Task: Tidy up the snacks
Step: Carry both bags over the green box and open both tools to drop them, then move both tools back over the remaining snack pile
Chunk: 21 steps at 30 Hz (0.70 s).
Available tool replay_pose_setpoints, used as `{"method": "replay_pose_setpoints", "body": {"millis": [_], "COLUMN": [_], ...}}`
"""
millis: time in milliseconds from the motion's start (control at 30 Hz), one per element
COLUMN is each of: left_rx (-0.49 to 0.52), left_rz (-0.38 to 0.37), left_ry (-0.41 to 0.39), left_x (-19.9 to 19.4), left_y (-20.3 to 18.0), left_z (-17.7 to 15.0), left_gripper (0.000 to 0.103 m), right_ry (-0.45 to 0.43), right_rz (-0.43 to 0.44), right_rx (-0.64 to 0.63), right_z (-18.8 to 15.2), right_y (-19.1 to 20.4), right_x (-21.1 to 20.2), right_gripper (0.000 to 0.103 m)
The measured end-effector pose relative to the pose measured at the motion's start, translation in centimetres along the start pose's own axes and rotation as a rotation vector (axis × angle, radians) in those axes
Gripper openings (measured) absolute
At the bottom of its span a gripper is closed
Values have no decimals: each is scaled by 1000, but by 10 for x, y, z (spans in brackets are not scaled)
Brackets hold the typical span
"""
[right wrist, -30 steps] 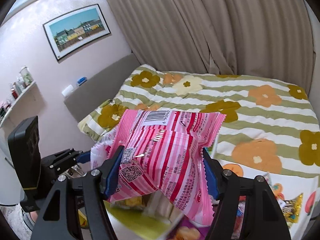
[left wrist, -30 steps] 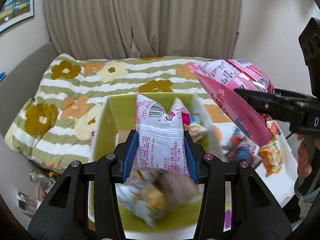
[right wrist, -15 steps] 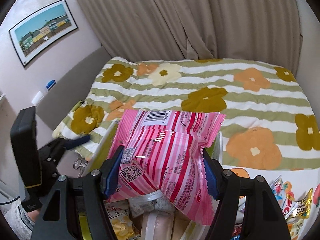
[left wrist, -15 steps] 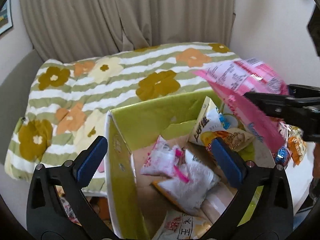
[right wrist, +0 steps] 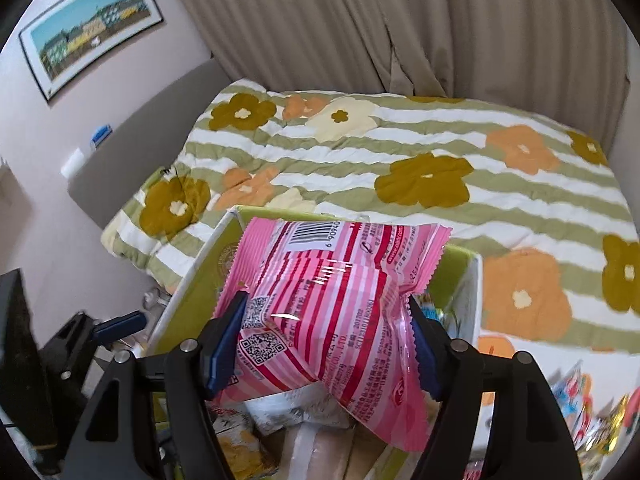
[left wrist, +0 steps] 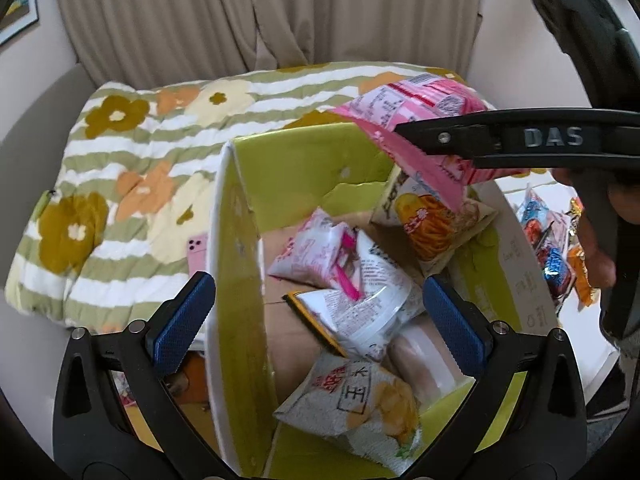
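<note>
Pink striped packet: clamped between the blue pads of the right gripper, barcode end up, hanging over the green box.
Right gripper from the other side: reaching in from the right above the box's far corner, with the packet's pink edge sticking out past its black finger.
Left gripper: spread wide with nothing between the pads, one blue pad outside the box's left wall, the other over the pile inside.
Just ahead of the left gripper: yellow chip bag lowest, white clear-wrapped pack between the pads.
A little further: small pink-and-white sachet lying on the box floor.
Beyond that, under the right gripper: orange noodle-print bag leaning on the right wall.
Left of the box wall: pink phone on the flowered quilt.
Far right: loose snacks outside the box.
Far back: beige curtain.
</note>
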<state>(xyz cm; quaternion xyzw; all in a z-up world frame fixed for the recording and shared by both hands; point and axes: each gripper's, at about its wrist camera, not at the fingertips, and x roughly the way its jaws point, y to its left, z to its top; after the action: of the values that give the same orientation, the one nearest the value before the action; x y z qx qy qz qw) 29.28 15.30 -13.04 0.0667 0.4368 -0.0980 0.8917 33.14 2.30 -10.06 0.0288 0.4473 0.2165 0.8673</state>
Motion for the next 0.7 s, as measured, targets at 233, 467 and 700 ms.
{"method": "replay_pose_setpoints", "body": {"millis": [233, 467, 700], "left_rx": [-51, -68, -64], "left_rz": [27, 23, -6], "left_ry": [0, -6, -41], "left_x": [-11, -22, -36], "left_y": [14, 17, 15], "left_z": [-8, -17, -11], "left_gripper": [103, 103, 103], "right_ry": [0, -15, -52], "right_rz": [19, -17, -34], "right_rx": [-45, -48, -27], "right_z": [1, -15, -18], "right_y": [14, 20, 26], "right_x": [17, 0, -32], "right_gripper": [101, 101, 101]}}
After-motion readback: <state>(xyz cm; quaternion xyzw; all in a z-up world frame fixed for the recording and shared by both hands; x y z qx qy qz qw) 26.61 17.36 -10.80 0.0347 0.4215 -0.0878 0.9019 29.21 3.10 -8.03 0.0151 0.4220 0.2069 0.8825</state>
